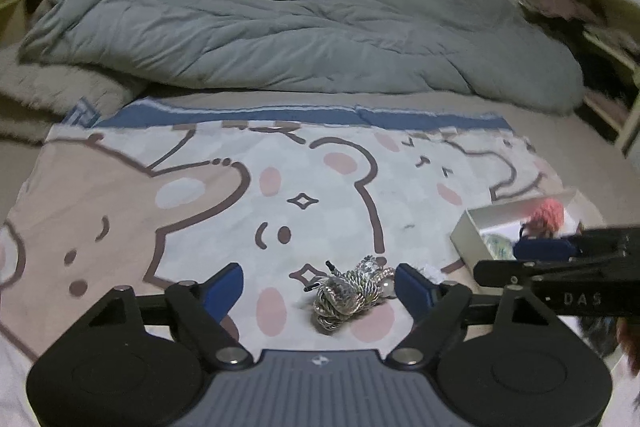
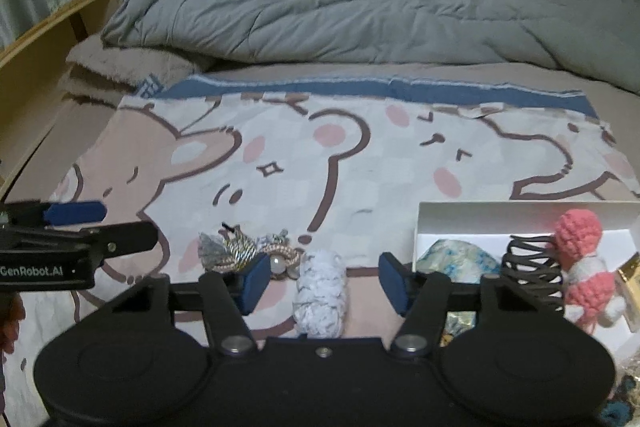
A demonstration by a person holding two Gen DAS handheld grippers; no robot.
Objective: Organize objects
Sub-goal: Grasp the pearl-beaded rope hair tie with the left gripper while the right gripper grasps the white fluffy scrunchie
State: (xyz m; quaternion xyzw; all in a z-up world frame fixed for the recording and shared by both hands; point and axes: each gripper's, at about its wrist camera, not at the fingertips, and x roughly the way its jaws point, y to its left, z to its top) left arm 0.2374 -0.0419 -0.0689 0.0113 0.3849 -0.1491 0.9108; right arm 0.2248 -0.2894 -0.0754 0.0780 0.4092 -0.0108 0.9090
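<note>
A silver braided hair tie bundle [image 1: 344, 297] lies on the bear-print cloth [image 1: 200, 211] between the fingers of my open left gripper [image 1: 320, 287]. It also shows in the right wrist view [image 2: 236, 251], with a pearl piece [image 2: 280, 264] beside it. A white scrunchie [image 2: 320, 301] lies between the fingers of my open right gripper [image 2: 324, 283]. A white box [image 2: 520, 215] at the right holds a pink crochet doll [image 2: 582, 267], a black claw clip [image 2: 530, 271] and a blue-white item [image 2: 456, 259]. The box [image 1: 468, 231] also shows in the left wrist view.
A grey duvet [image 1: 300, 31] is heaped at the far side of the bed. A fluffy beige blanket [image 2: 120, 71] lies at the far left. A wooden rail and shelf [image 2: 52, 23] run along the left. My left gripper shows in the right wrist view [image 2: 76, 223].
</note>
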